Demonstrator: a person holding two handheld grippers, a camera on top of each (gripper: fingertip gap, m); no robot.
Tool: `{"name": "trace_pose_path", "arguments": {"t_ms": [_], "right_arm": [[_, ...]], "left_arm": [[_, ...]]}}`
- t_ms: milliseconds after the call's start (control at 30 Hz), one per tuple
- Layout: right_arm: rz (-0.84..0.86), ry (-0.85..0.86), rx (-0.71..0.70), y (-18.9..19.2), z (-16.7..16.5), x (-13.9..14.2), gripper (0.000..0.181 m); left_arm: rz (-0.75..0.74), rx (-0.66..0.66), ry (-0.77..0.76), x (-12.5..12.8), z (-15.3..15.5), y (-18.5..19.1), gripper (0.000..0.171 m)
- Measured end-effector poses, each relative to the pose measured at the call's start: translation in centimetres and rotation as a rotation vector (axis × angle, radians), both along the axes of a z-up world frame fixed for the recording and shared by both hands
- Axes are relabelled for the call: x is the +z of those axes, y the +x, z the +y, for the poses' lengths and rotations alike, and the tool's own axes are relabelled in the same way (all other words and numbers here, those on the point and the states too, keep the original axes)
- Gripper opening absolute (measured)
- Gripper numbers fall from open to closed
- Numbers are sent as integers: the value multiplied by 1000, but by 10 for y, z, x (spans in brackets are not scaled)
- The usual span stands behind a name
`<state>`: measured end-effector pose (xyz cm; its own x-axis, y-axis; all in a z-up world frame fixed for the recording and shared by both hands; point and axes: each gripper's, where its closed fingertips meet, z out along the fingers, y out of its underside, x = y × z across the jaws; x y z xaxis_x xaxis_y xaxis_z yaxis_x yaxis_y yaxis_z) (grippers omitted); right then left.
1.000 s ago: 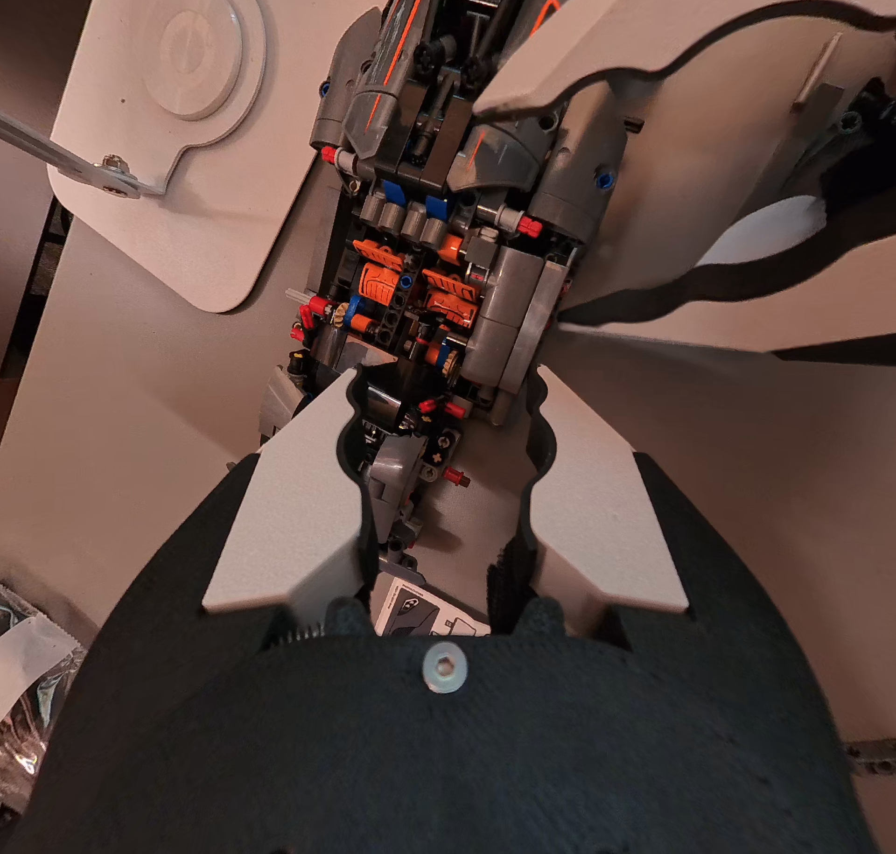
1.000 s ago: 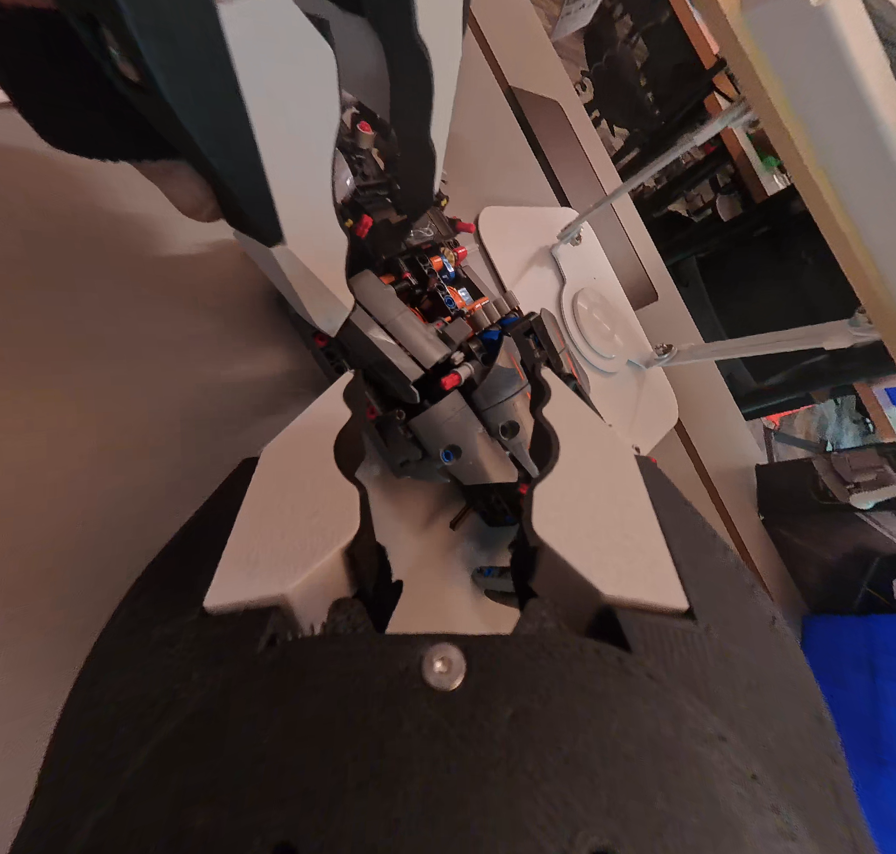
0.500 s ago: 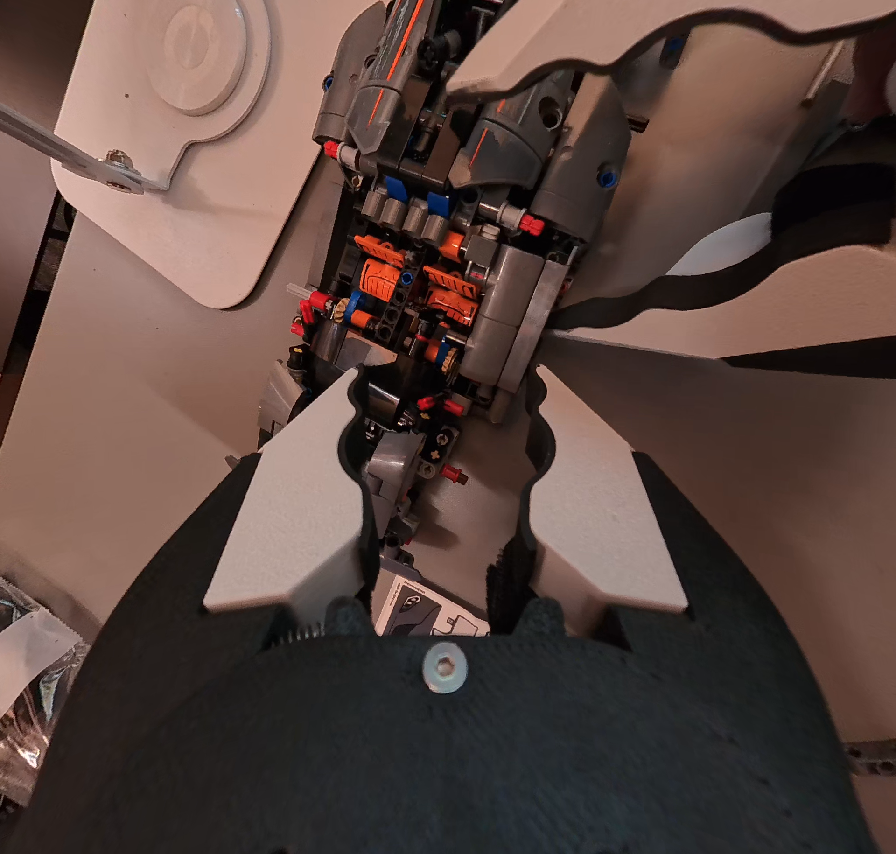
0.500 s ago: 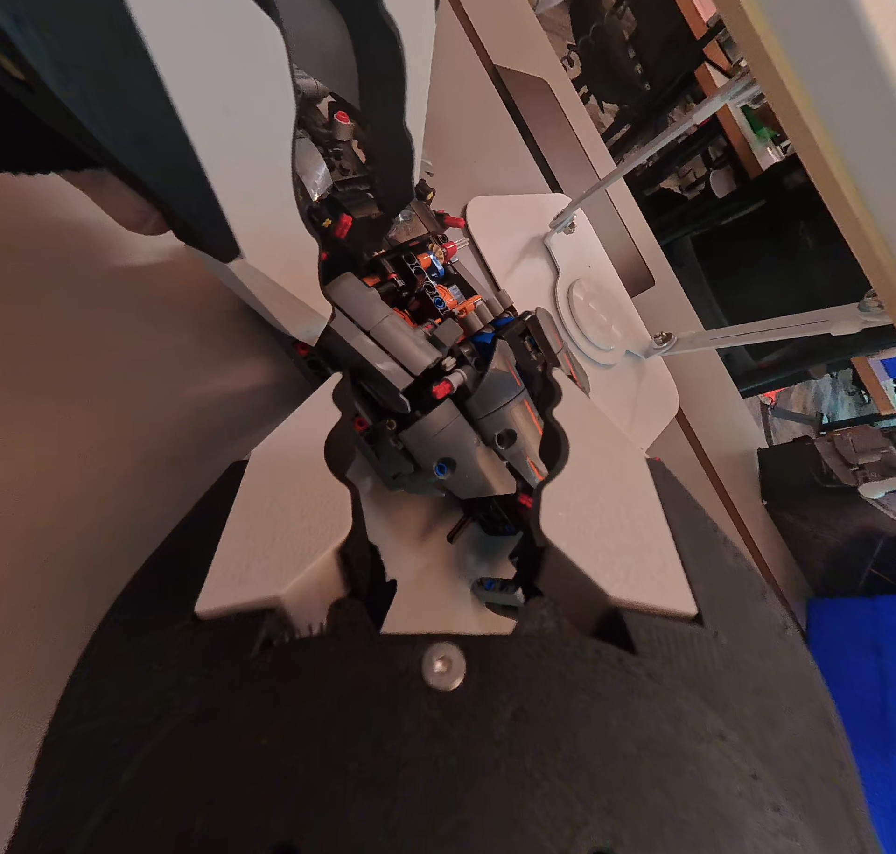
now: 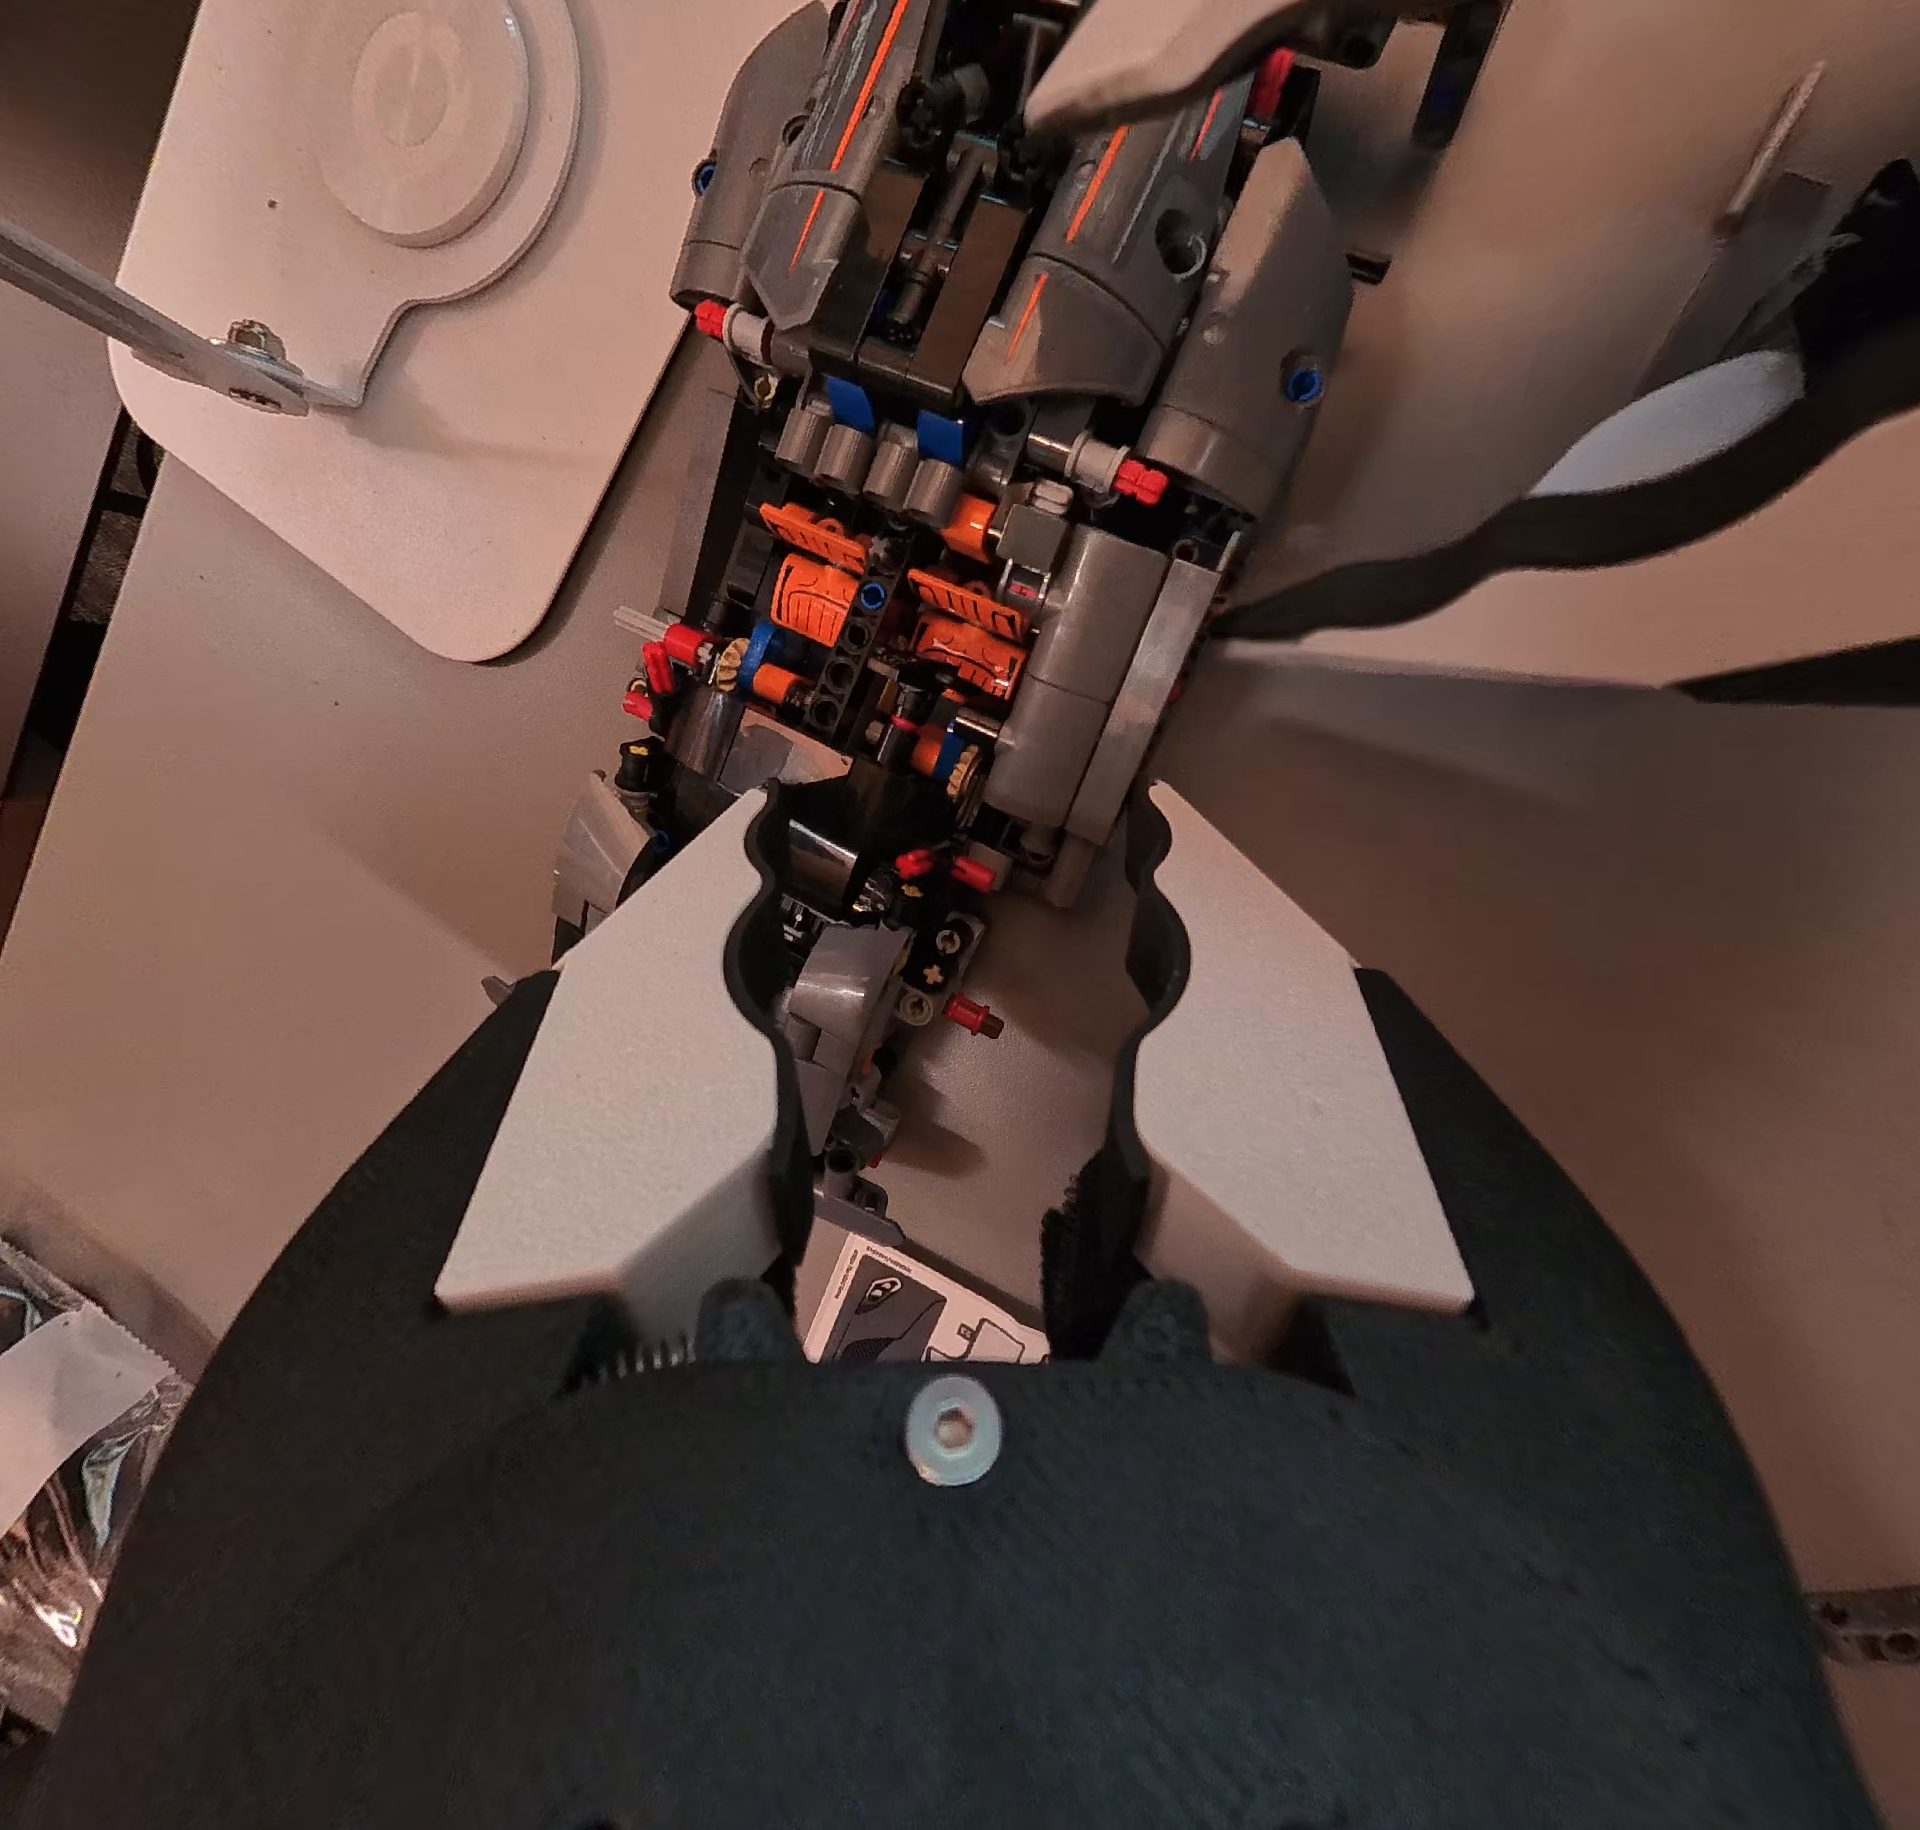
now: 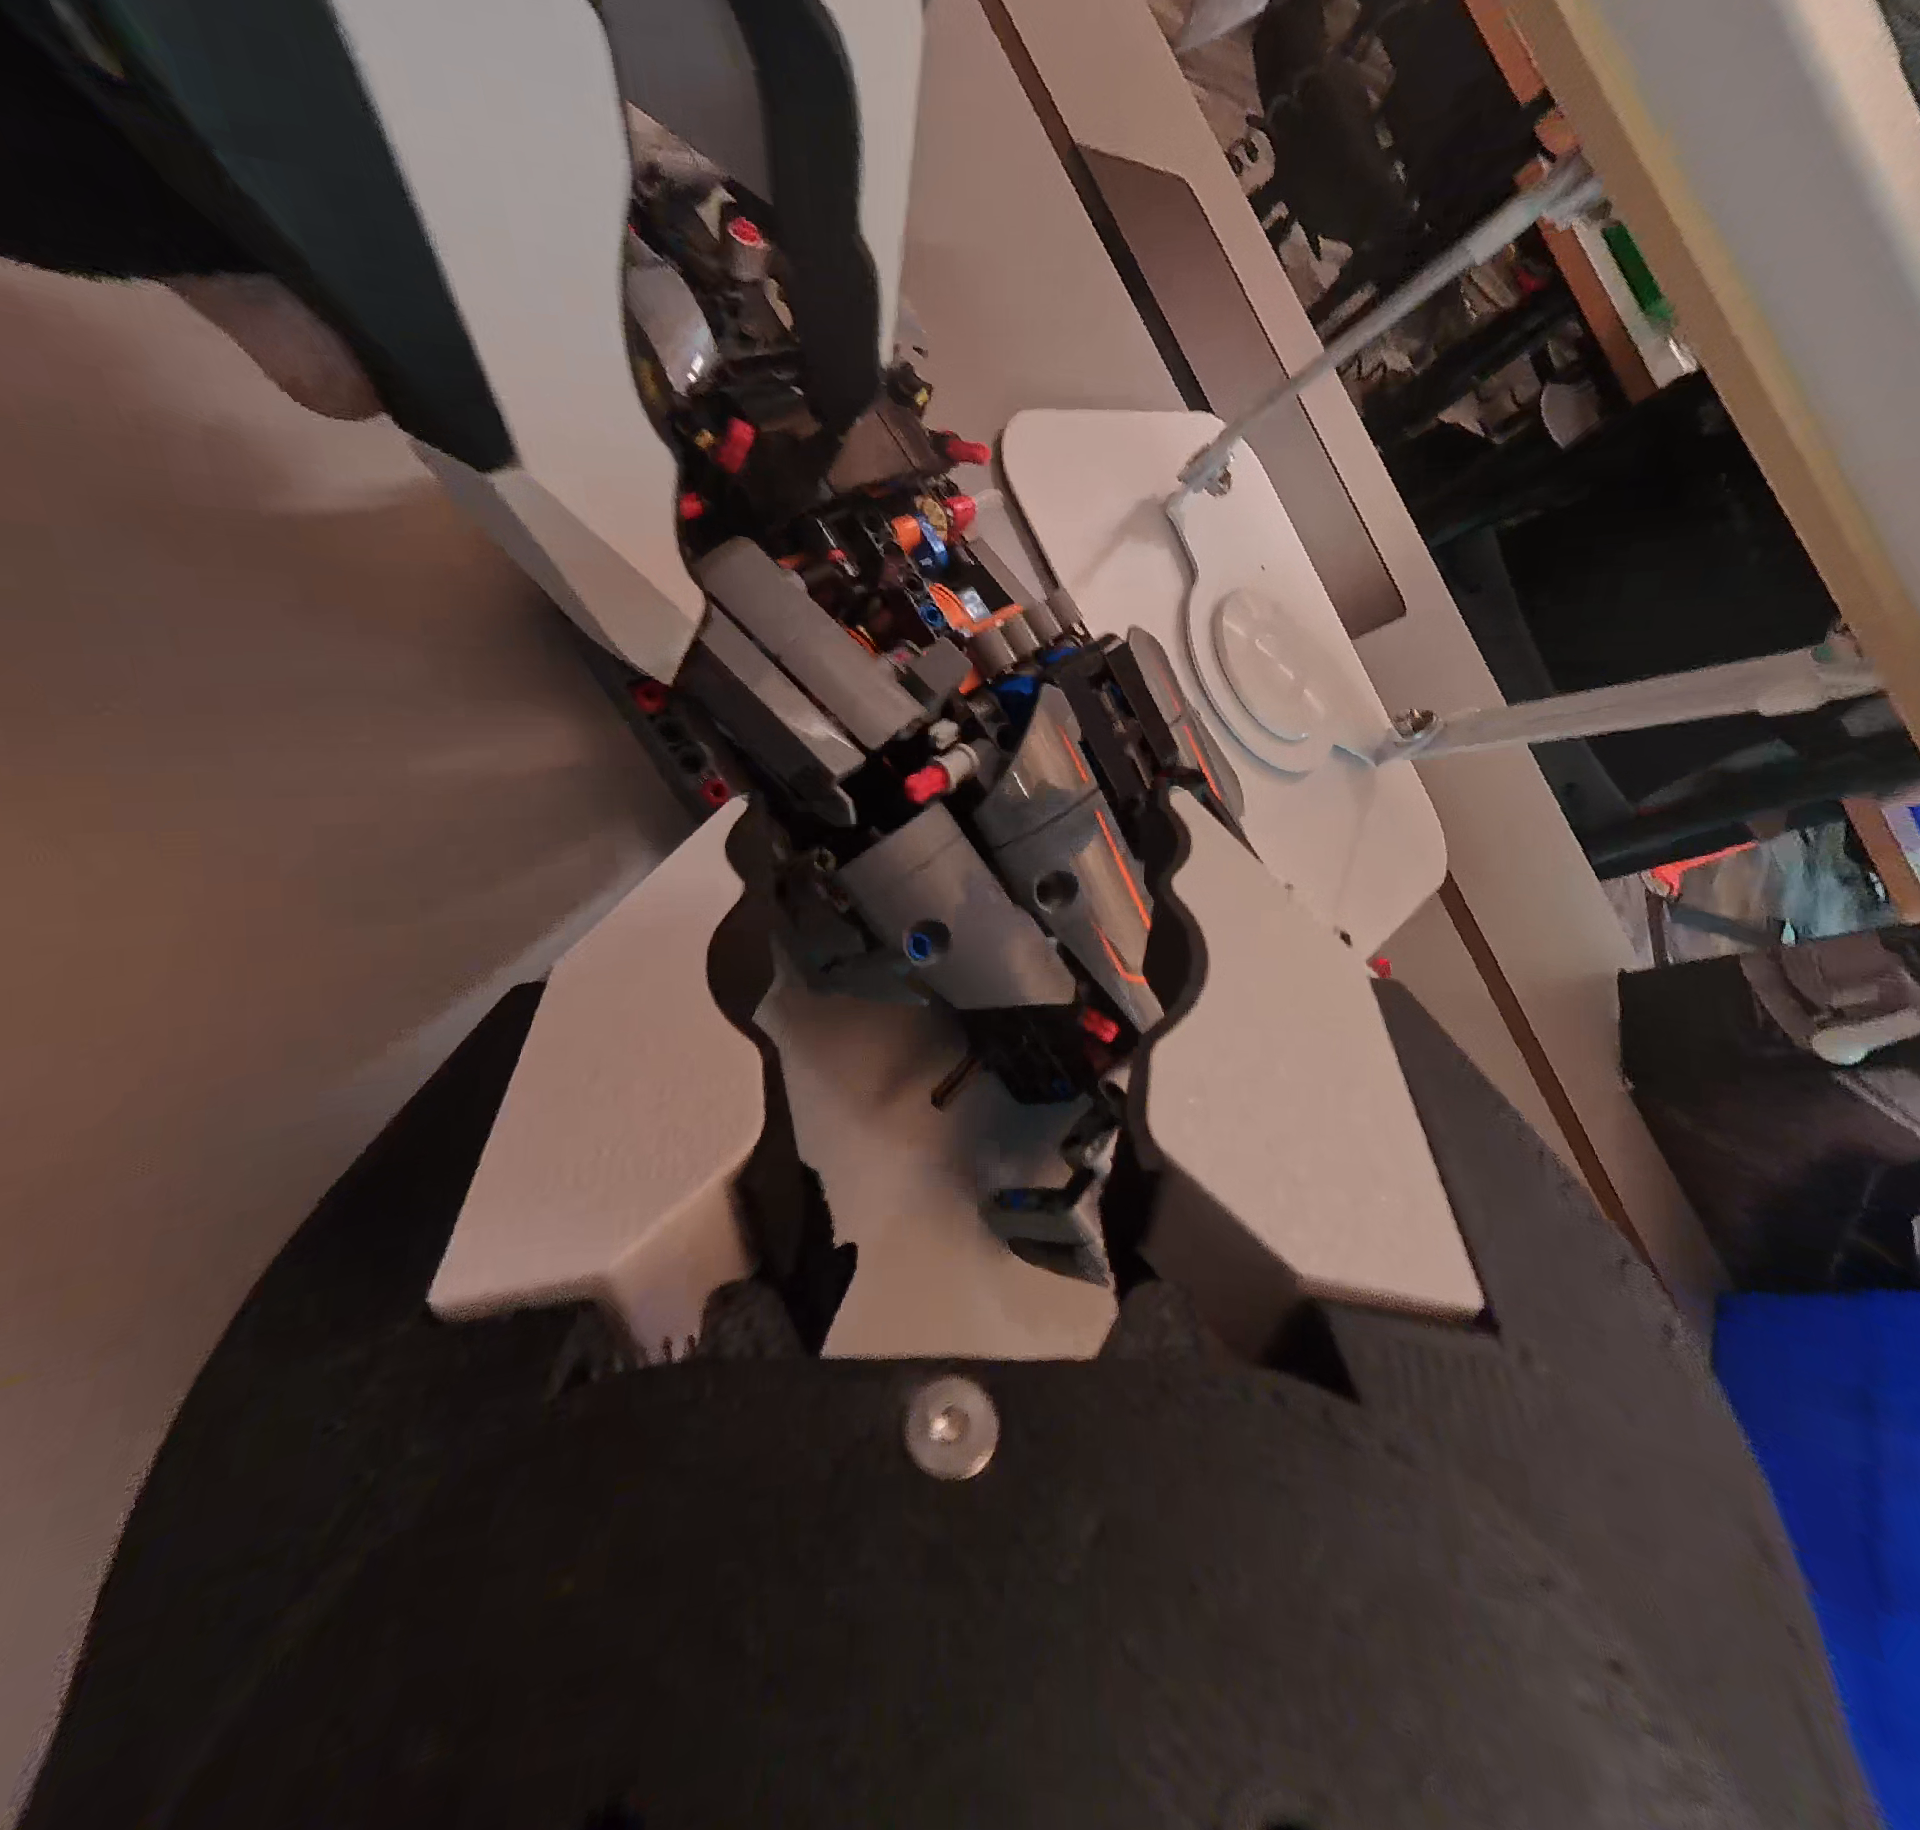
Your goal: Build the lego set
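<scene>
Grey-fingered left hand-held gripper (image 5: 951, 959) grasping the rear end of the lego car (image 5: 935, 554); right hand-held gripper (image 6: 956, 959) clenched on its nose. Car's long axis runs 6-to-12 from the left gripper, spanning both, above the table (image 5: 260, 845). White stand base (image 5: 343, 253) at 10 o'clock.

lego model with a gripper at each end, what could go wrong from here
1. The left gripper and the right gripper each straddle an end of the lego model; pulling or twisting against each other could split it in the middle.
2. Small red pins stick out of its sides; a finger sliding past may knock one loose.
3. The model lies close to the white lamp base, which could block a turn.
</scene>
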<state>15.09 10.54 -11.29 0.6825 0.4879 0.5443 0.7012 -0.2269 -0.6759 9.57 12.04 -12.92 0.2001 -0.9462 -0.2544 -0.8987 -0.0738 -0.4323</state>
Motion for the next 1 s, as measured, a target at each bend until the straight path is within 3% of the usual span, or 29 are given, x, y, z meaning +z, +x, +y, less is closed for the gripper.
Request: {"name": "trace_pose_path", "arguments": {"t_ms": [233, 467, 767, 1000], "right_arm": [[-10, 8, -32, 2, 5, -1, 71], [-63, 14, 39, -14, 5, 0, 78], [-70, 11, -15, -6, 10, -2, 77], [-55, 35, 39, -22, 6, 9, 77]], "left_arm": [[-14, -5, -18, 1, -2, -1, 62], [-121, -20, -127, 15, -10, -4, 60], [-115, 17, -109, 17, 0, -14, 56], [-127, 27, -105, 20, 1, -16, 55]]}}
